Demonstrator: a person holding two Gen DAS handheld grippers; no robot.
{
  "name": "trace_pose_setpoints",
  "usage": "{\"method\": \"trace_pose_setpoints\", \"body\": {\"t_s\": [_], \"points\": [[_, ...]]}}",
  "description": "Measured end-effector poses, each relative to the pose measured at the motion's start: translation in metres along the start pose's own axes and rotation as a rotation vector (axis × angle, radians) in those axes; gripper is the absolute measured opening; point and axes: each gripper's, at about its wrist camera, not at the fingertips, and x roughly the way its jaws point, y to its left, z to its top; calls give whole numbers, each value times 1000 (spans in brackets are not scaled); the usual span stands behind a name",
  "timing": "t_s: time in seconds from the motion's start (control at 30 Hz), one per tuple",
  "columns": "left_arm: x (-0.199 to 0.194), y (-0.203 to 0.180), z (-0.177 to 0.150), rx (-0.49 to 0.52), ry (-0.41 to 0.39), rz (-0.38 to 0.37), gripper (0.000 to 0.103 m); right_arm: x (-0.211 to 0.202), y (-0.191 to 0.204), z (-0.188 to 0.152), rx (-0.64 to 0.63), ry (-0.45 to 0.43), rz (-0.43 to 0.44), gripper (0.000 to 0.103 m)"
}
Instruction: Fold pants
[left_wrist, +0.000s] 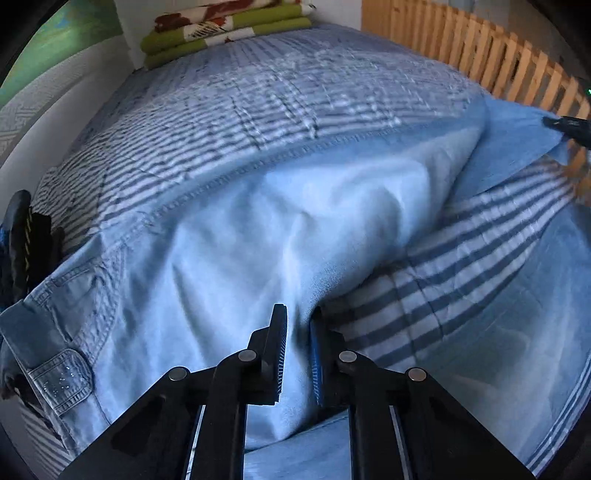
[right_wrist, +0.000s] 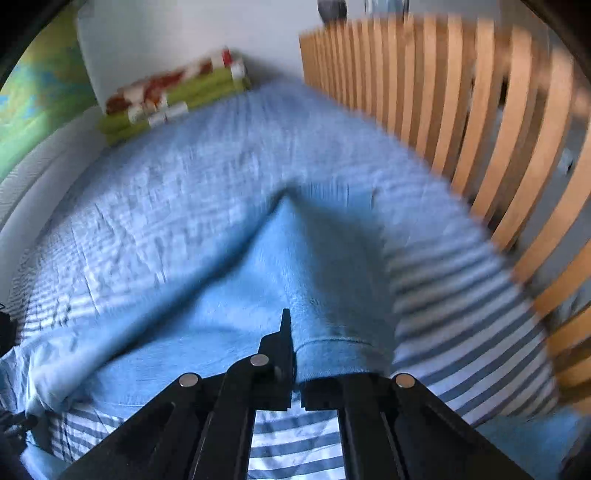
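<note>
**Over the striped bed, both grippers carry a trouser leg across**

Across the bed with the blue-and-white striped cover (left_wrist: 229, 122) lie the light blue denim pants (left_wrist: 207, 258), waistband and belt loop towards the left edge, legs running off to the right. The left gripper (left_wrist: 298, 354) has its fingers drawn narrow, with a ridge of the pale fabric pinched between them around the middle of the leg. The right gripper (right_wrist: 293, 354) has its fingers nearly together on the hemmed cuff end of the pants (right_wrist: 332, 295); the stitched hem sits right at the fingertips, and the cloth rises away from them in a peak, lifted off the cover.

I judge the step in hand to be the lengthwise fold: one leg is raised and carried over towards the other. The right wrist view is smeared with motion, which suits a swing in progress. The next move calls for both grippers to travel together, keeping the leg taut between them, so the cuff lands on the other cuff and the seams line up, before either lets go. If one hand runs ahead, the leg will likely twist or bunch.

Beyond, a folded green blanket with red and white pattern (left_wrist: 225, 29) sits at the head of the bed, and a slatted pale-wood rail (right_wrist: 461, 129) runs along the right side.

No brand, label or legible writing shows anywhere; the belt loop carries only small sparkling studs.
</note>
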Motion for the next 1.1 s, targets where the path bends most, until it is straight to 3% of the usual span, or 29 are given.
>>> {"method": "trace_pose_setpoints", "body": {"t_s": [0.1,0.17,0.33,0.43,0.53,0.83,0.97,1.1], "points": [[-8,10,2,-39,-10,-30,22,-41,-11,26,-3,-159,-96,2],[-14,13,1,-33,-23,-13,29,-45,-25,35,38,-183,-146,2],[-45,32,-17,-49,-63,27,38,7,-31,24,0,-25,-255,4],[-68,54,-35,-76,-83,79,39,39,-35,0,-16,142,-264,26],[-99,89,-61,-168,-112,117,39,42,-39,-23,-32,196,-277,36],[-189,195,-186,-507,-188,176,55,-27,-46,-61,-62,211,-232,45],[-196,218,-248,-583,-155,200,59,-72,-49,-79,-22,207,-143,46],[-187,226,-294,-639,-126,129,60,-122,-40,-118,-23,194,-70,49]]}}
